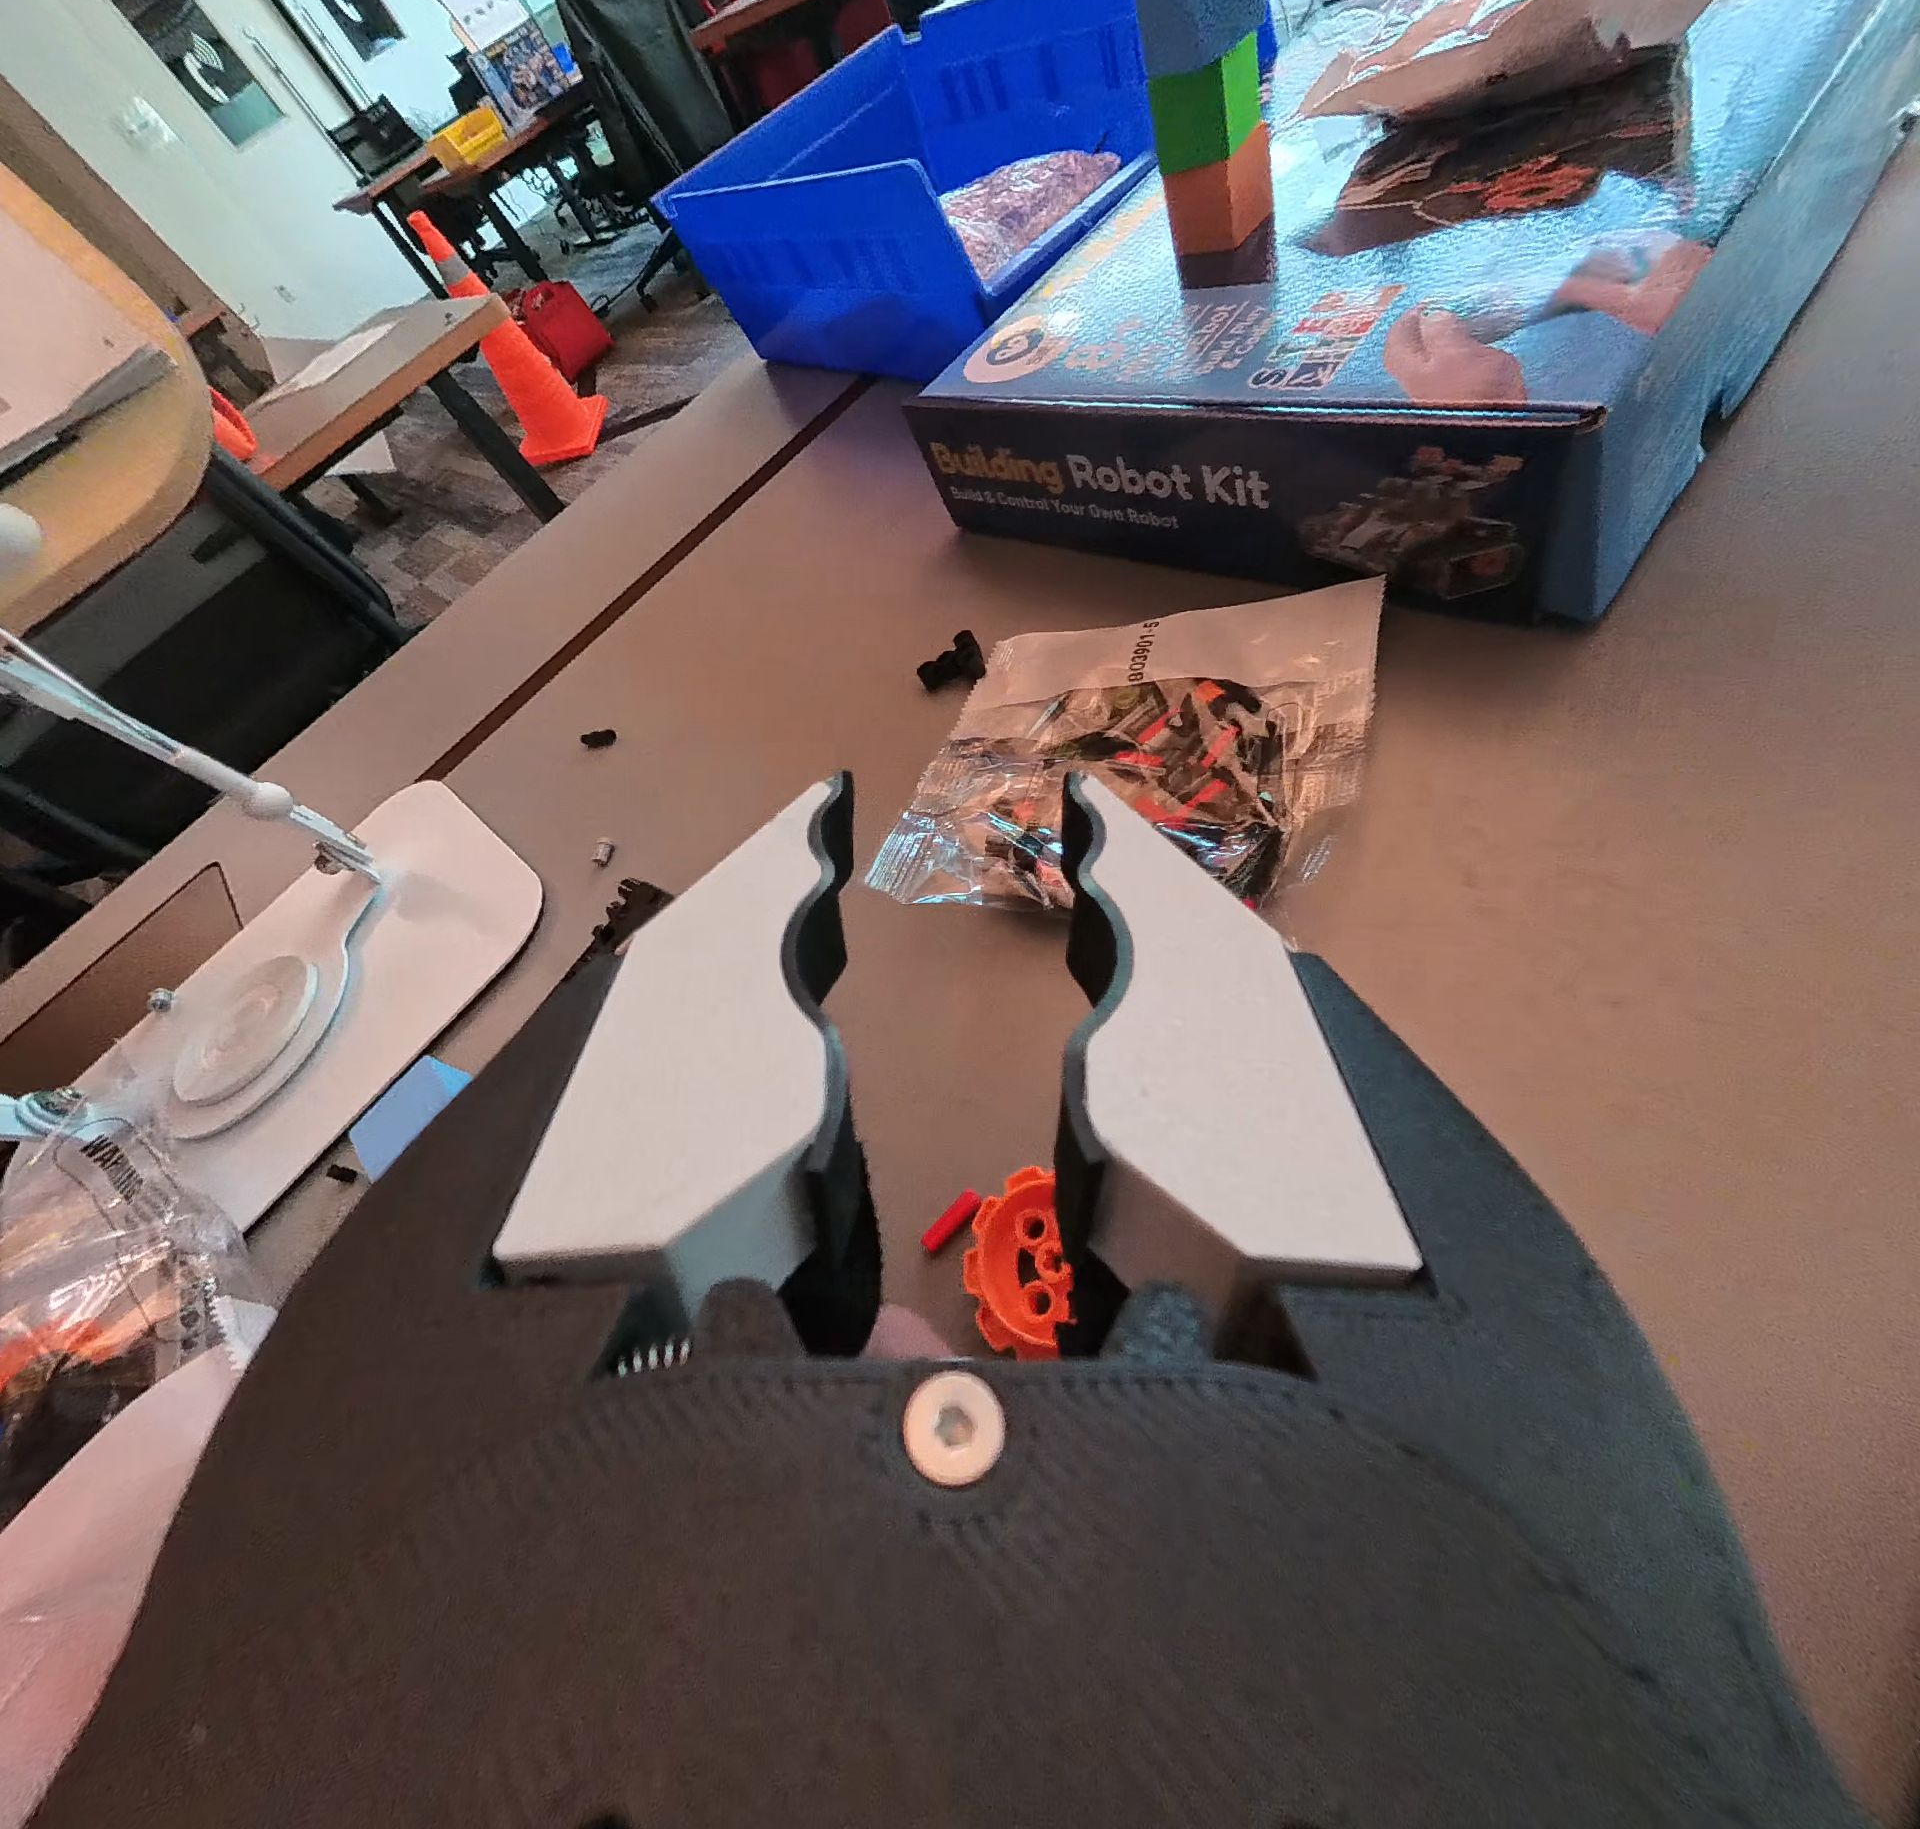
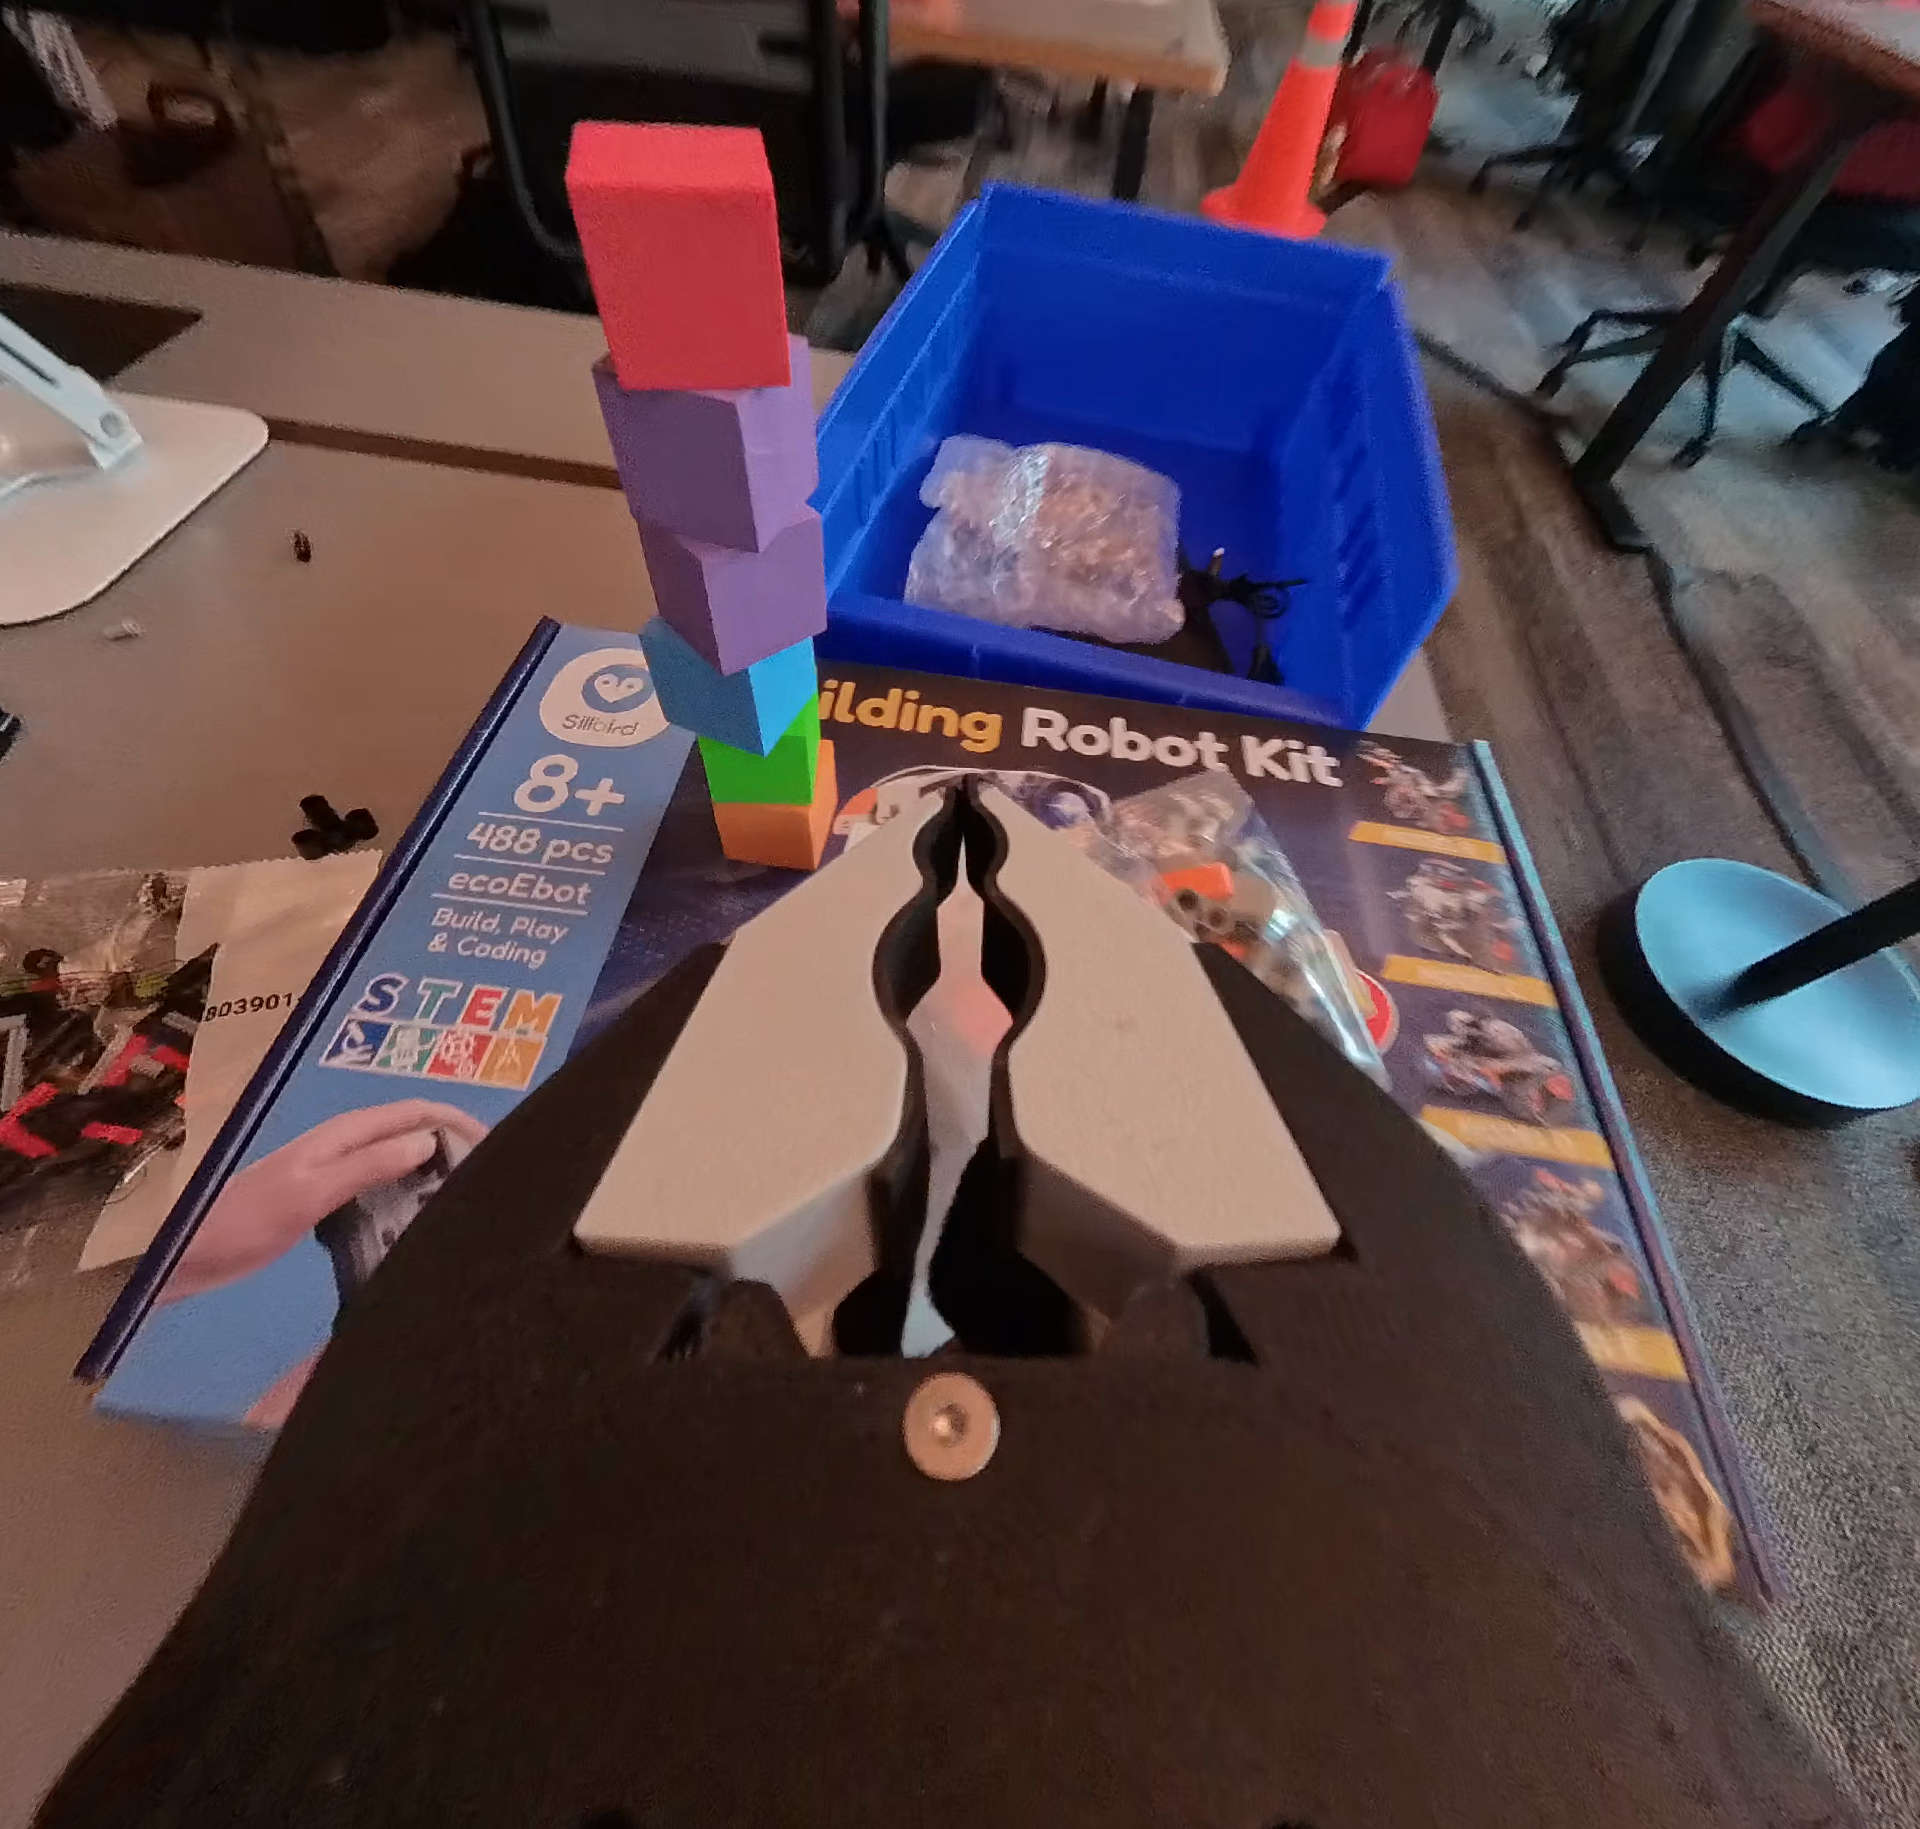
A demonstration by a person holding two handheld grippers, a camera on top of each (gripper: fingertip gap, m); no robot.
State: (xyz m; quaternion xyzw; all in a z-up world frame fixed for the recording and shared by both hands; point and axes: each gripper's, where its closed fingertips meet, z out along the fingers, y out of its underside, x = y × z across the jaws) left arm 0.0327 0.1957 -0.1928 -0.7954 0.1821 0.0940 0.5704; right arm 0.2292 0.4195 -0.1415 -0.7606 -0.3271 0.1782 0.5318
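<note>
My left gripper (image 1: 961,803) is open and empty, low over the grey table (image 1: 1558,948). An orange gear (image 1: 1023,1270) and a small red peg (image 1: 951,1220) lie on the table under its jaws. A clear bag of black and red parts (image 1: 1143,771) lies just beyond its tips. My right gripper (image 2: 961,805) is shut, tips together, above a blue robot kit box (image 2: 520,896). A leaning tower of coloured blocks (image 2: 717,532) stands on the box just left of the tips. A clear bag of parts (image 2: 1236,906) shows beside the right finger; I cannot tell if it is pinched.
A blue bin (image 2: 1351,449) behind the box holds a wrapped bundle (image 2: 1049,543). A white stand base (image 1: 416,906) is on the table's left. Small black parts (image 1: 951,662) are scattered there. Orange cones (image 1: 520,345), desks and a round floor base (image 2: 1766,1000) are around. To the orange gear (image 1: 1023,1270): left tips about 10 cm, right tips about 40 cm. My left gripper's tips are some 10 cm from the small red peg (image 1: 951,1220).
</note>
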